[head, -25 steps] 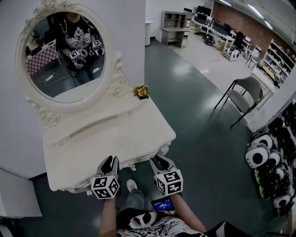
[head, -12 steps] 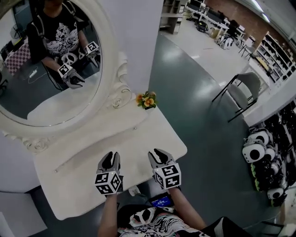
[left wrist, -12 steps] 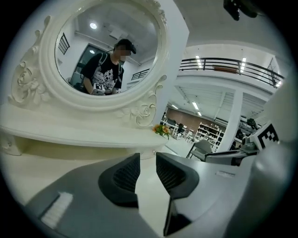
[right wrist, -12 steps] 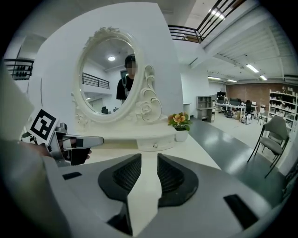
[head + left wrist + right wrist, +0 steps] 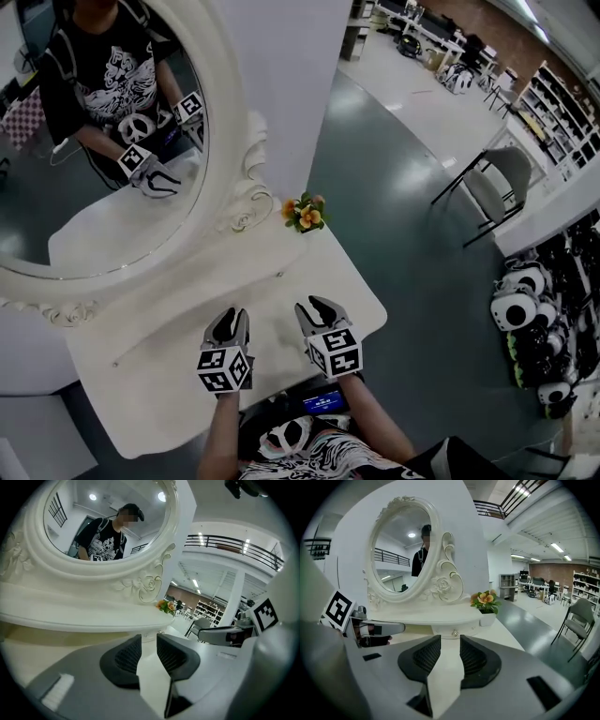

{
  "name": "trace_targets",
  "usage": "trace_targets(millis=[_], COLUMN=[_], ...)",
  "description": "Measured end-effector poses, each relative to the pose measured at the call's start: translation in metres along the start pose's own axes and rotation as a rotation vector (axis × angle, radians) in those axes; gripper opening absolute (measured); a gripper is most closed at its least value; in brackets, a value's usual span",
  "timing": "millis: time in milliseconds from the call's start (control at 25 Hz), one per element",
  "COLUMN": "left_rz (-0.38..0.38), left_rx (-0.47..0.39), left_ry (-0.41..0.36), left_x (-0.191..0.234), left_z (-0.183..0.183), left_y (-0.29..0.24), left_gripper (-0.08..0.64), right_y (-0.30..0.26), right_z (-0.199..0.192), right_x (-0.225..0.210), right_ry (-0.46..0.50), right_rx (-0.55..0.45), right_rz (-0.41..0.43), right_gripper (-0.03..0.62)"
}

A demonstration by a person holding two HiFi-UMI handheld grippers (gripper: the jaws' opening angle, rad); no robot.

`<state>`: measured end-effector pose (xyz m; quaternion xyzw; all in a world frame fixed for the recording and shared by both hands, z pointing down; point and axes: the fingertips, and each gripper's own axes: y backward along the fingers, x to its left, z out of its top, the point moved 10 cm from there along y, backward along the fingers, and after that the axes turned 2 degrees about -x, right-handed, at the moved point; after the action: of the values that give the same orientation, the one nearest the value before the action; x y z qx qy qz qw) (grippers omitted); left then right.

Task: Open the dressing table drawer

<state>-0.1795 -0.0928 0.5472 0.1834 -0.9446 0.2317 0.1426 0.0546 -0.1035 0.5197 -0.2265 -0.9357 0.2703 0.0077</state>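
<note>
Over the counter's near edge hover two empty claws with dark ribbed pads: the left claw (image 5: pixel 147 640) narrowly parted, the right claw (image 5: pixel 450 640) just opening wider. At the back of the smooth cream counter (image 5: pixel 141 375), the small knobbed drawer (image 5: pixel 449 631) sits closed beside potted orange flowers (image 5: pixel 486 600), beneath a carved oval mirror (image 5: pixel 401 550).

the left hand-held gripper (image 5: pixel 230 321) and the right hand-held gripper (image 5: pixel 317 307) each have a pale grey shell, two black ribbed pads (image 5: pixel 427 656) and a white cube (image 5: pixel 224 368) printed with black square markers. the right one's jaws have just been opening, with nothing between them. the person wears a black short-sleeved t-shirt (image 5: pixel 309 457) with a white print.
</note>
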Motion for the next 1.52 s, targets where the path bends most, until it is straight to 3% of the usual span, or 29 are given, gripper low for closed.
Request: trace_targets(millis=[360,1040,1520], left_rz=[-0.011,0.051,0.062], left_rx=[0.062,0.105,0.112], left_ry=[-0.059,0.019,0.024], left_x=[0.001,0.018,0.014], left_z=[0.006,-0.015,-0.017], left_y=[-0.025,-0.061,-0.062], left_gripper=[0.101,0.101,0.097], right_y=[-0.040,-0.119,-0.131], right_z=[0.006,-0.006,-0.002], right_x=[-0.005,-0.018,-0.014], right_ry=[0.004,0.066,0.131], right_rx=[0.044,0.116,0.119], right_rz=[0.047,0.089,0.089], right_gripper=[0.132,0.153,0.095])
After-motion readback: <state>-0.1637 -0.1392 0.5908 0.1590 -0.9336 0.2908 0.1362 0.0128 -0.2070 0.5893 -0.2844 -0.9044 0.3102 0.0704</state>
